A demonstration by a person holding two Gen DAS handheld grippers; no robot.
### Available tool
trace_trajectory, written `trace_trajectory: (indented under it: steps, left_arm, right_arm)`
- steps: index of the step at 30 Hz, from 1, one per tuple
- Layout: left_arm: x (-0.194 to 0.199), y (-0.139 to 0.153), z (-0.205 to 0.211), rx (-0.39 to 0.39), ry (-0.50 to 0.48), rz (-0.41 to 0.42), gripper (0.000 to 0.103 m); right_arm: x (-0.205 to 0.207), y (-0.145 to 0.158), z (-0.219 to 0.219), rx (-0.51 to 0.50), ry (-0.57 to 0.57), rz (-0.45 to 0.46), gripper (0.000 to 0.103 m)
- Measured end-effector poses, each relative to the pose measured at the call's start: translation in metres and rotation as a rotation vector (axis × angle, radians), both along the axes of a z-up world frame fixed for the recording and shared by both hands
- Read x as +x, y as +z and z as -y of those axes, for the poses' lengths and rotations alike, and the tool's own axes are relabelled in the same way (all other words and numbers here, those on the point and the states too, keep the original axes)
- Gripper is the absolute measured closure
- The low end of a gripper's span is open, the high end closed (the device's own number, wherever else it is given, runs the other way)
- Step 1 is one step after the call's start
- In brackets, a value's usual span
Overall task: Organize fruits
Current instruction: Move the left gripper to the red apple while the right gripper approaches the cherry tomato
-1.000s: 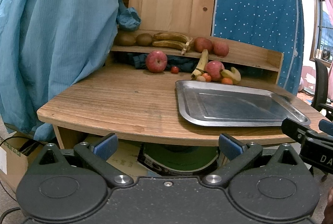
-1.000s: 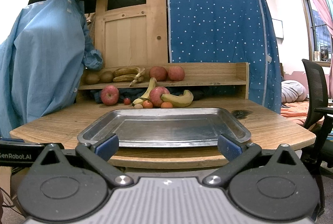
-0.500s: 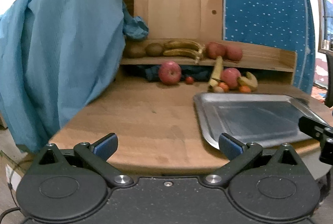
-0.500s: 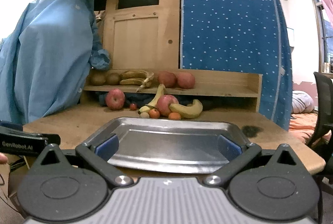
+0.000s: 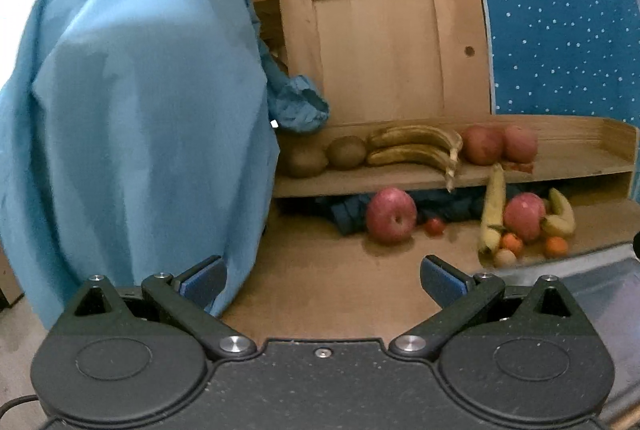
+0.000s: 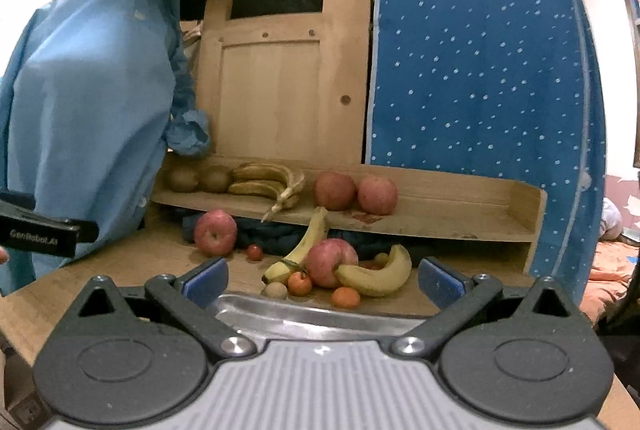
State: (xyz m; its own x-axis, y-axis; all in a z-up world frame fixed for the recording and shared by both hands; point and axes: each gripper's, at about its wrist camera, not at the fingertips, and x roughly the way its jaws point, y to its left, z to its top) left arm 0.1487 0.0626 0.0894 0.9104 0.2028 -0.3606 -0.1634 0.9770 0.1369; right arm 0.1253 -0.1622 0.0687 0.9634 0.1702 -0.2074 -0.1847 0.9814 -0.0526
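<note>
Left wrist view: the left gripper point(image 5: 323, 276) has its jaws spread wide with nothing between them, hovering over bare table point(image 5: 320, 294) and aimed at the lone apple point(image 5: 391, 215) under the shelf point(image 5: 400, 176). Right wrist view shows the right gripper point(image 6: 322, 280) equally spread and empty, poised over the near rim of the tray point(image 6: 320, 318). Beyond that rim lies the loose pile: an apple point(image 6: 330, 262) leaning on a curved banana point(image 6: 378, 276), a second banana point(image 6: 304, 250) propped upright against the shelf edge, a few small oranges point(image 6: 345, 297) and a little red fruit point(image 6: 254, 252). On the shelf sit two kiwis point(image 6: 200, 179), browned bananas point(image 6: 266, 182) and two more apples point(image 6: 354, 192), already grouped by kind. The tray probably sits in front as the place to sort the loose fruit, and the open jaws suggest each hand is lining up for a first pick; no fruit is on the tray yet.

Compared with a second ago, both grippers have moved forward over the table. The left view has swung leftward, so the tray now shows only at its right edge point(image 5: 600, 270), and the fruit looms larger in both views. No fruit has shifted.
</note>
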Motion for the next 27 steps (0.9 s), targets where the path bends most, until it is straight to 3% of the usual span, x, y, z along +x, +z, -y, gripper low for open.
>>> trace_trajectory:
  steps: [13,23,27]
  left_arm:
    - [0.119,-0.005,0.005,0.049,-0.149,-0.091,0.001]
    - [0.183,-0.024,-0.011,0.055,-0.183,-0.162,0.001]
    - [0.199,-0.031,-0.017,0.025,-0.202,-0.191,0.001]
  right_arm:
    - [0.100,-0.003,-0.017,-0.090,0.074,-0.165,0.000]
    - [0.167,-0.004,-0.068,-0.245,0.344,-0.235,0.001]
    - [0.191,-0.011,-0.088,-0.290,0.400,-0.265,0.008]
